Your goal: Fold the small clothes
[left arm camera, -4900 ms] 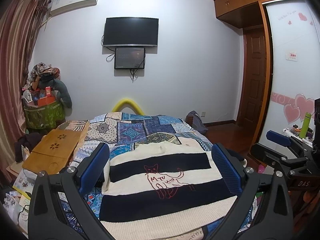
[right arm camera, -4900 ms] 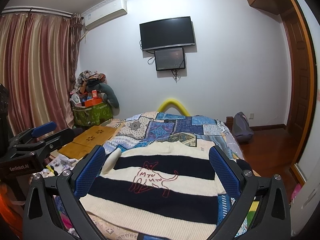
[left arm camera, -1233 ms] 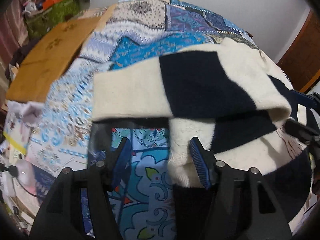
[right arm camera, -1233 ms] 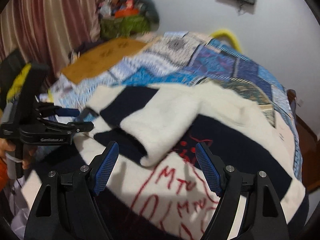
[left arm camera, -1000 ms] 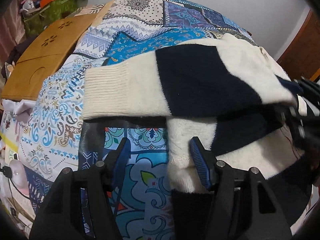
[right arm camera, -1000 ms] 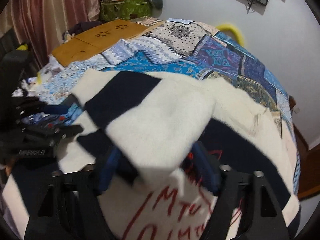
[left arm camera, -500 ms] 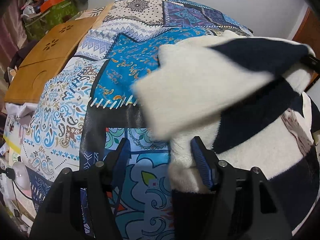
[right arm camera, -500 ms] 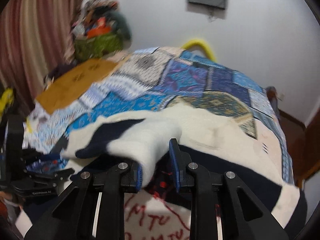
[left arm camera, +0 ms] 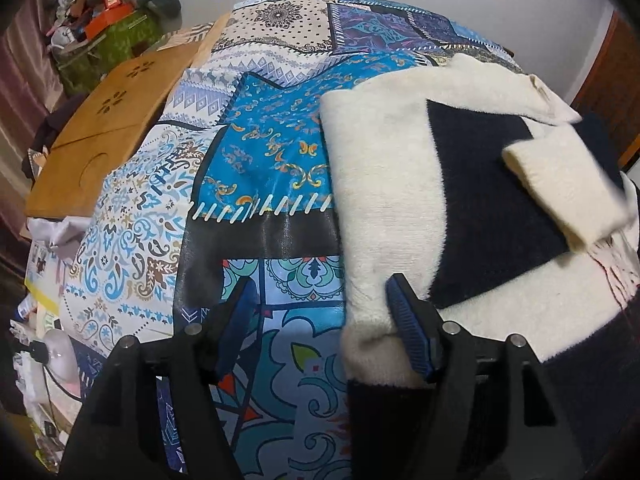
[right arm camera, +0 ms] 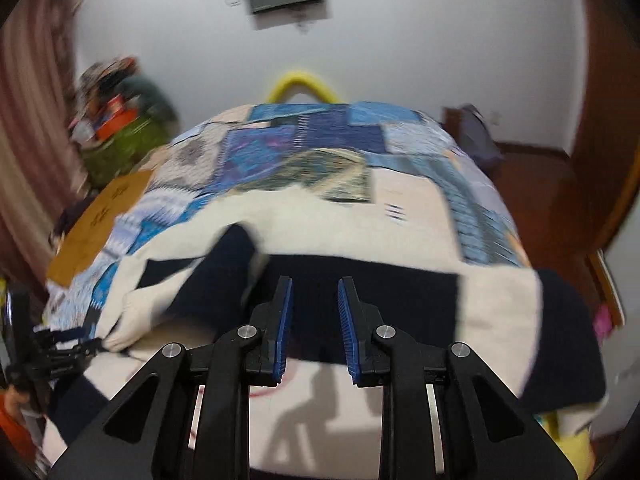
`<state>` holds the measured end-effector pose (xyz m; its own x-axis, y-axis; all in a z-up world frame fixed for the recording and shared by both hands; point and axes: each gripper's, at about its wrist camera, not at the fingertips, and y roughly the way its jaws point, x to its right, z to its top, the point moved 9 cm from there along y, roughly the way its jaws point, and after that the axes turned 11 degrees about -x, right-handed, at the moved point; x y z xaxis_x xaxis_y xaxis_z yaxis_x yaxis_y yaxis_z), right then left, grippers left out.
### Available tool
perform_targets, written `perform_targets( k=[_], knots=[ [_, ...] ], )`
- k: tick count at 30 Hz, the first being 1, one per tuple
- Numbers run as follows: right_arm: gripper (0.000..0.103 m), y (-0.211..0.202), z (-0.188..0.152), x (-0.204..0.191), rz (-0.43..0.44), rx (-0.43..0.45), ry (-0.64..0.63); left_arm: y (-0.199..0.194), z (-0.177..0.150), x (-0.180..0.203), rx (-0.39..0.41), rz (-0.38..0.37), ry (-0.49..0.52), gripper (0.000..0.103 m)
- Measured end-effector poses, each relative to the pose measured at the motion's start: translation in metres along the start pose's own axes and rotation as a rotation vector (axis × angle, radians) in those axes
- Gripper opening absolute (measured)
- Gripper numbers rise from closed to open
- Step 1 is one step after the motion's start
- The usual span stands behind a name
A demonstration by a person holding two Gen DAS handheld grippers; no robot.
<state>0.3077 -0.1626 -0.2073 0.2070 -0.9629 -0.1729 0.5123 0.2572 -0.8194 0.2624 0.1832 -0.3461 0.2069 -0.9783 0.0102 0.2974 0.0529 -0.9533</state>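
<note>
Cream-and-navy striped knitted sweater spread flat on the blue patchwork bedspread, toward its near right part. Left sleeve already folded inward, its cream cuff resting on the navy chest stripe. On the far side from that sleeve, nothing folded over as far as the right wrist view shows, though motion blur hides detail there; body not yet doubled either. By that reckoning, roughly one fold in, with the second sleeve and the body folds left.

Left gripper low at the sweater's near left edge, jaws wide apart, one blue pad pressed against the cream hem, the other over bare bedspread; nothing pinched. Right gripper above the middle of the sweater, jaws narrow with a clear gap between the pads, nothing held. Wooden lap desk beyond the bedspread's left edge.
</note>
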Motion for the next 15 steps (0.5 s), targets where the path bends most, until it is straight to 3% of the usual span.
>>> perform_targets(
  k=[3, 7, 11, 15],
  knots=[
    [0.022, -0.007, -0.008, 0.029, -0.054, -0.024, -0.005, -0.004, 0.002, 0.0, -0.005, 0.018, 0.02, 0.068],
    [0.025, -0.014, -0.025, 0.026, -0.003, -0.085, -0.086, -0.018, 0.009, 0.0, 0.01, 0.033, 0.025, 0.067],
    [0.044, -0.016, -0.028, -0.009, 0.063, -0.097, -0.185, -0.041, 0.014, 0.007, 0.06, 0.008, 0.026, 0.067],
    [0.05, -0.011, -0.023, -0.07, 0.153, -0.094, -0.309, -0.06, 0.015, 0.021, 0.098, -0.007, 0.06, 0.067]
  ],
)
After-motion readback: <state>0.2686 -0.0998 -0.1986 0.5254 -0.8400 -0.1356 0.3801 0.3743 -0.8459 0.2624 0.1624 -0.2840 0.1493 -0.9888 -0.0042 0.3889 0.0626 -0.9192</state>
